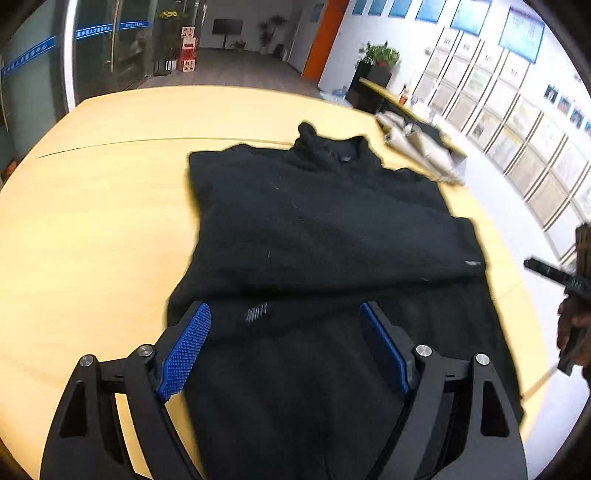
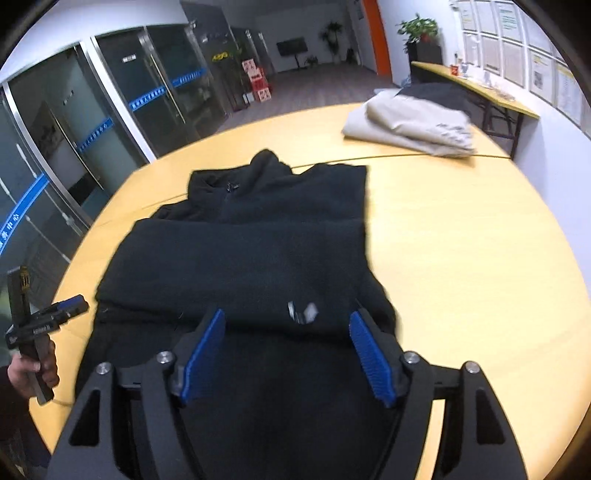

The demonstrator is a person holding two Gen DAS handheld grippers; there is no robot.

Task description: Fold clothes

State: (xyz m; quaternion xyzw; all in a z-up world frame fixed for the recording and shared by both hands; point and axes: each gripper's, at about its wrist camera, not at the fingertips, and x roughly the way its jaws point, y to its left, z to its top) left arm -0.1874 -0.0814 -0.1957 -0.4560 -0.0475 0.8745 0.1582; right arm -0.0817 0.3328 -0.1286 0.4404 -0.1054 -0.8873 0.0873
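Black fleece jacket (image 1: 325,229) flat on the pale wooden table (image 1: 99,229), collar at the far end, zip pull just visible at the neck in the right wrist view. The cloth is soft, matte, flecked with lint — one sleeve or side panel lies folded across the body, forming a thick horizontal ridge in front of the fingers. A small striped logo shows near that ridge.

Left gripper (image 1: 284,343) hangs over the near part of the jacket, jaws spread wide, nothing between them; the blue fingertips (image 1: 184,354) have a fine gridded rubber texture on black angular arms. Right gripper (image 2: 288,354) the same — jaws released, blue ribbed pads (image 2: 369,362) apart above the dark cloth, not visibly pressing it.

At the far right corner of the table lies a folded beige garment (image 2: 410,125), smooth and flat-stacked, with something dark just behind it. A second narrow table (image 2: 476,88) stands against the wall beyond, and a potted plant (image 2: 417,27).

The jacket's near hem is cut off behind the gripper frames in both views. Motion blur softens the edges, so whether the fingers touch the fabric is hard to tell.
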